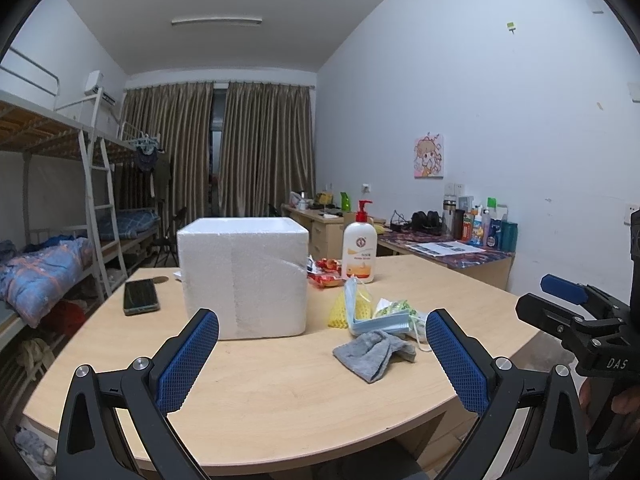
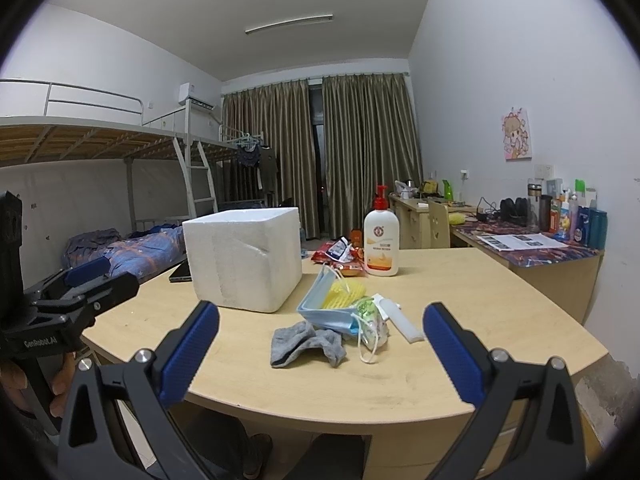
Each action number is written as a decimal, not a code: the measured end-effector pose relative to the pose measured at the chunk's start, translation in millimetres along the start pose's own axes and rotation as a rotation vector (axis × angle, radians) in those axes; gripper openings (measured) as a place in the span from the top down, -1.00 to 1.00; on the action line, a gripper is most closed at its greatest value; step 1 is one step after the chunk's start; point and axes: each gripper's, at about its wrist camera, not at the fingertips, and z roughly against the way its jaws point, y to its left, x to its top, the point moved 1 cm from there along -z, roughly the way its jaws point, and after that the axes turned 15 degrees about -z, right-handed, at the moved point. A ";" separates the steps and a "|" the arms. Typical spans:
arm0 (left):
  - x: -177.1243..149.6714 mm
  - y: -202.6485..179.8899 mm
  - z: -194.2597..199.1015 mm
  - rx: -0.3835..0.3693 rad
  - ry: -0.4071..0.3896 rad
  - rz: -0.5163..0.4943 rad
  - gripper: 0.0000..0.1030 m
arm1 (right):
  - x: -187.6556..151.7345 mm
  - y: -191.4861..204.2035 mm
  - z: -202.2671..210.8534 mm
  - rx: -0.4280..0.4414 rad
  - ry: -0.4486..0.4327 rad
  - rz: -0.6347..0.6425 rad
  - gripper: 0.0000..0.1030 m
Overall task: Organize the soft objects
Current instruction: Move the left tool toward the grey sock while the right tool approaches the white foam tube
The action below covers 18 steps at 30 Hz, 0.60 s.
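Your left gripper [image 1: 322, 360] and right gripper [image 2: 321, 354] both hang with fingers spread wide, holding nothing. Just ahead of your right gripper lies the grey sock [image 2: 306, 343], touching the blue face masks [image 2: 326, 314]; the white foam box [image 2: 244, 258] stands beyond, to its left.

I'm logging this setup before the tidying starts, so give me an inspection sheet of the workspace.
Surface: light wood table, curved front edge.
Job's things: grey sock crumpled near the front; blue face masks behind it, lying on yellow foam netting; white foam box to the left, its inside not visible.
Clutter: pump bottle, red snack packets, phone, white foam strip.
Grippers: left gripper and right gripper both open, empty, short of the pile.
Cables: nothing seen on the table.
Surroundings: bunk beds, closed curtains, cluttered side desk.
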 end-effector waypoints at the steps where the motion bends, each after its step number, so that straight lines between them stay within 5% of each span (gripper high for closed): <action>1: 0.5 -1.4 -1.0 -0.006 0.005 0.002 -1.00 | 0.1 -0.2 -0.6 -0.001 0.003 0.002 -1.00; 18: 4.6 -10.6 -49.6 -0.076 0.061 -0.004 -1.00 | 8.3 -22.4 -31.6 -0.040 0.045 -0.026 -1.00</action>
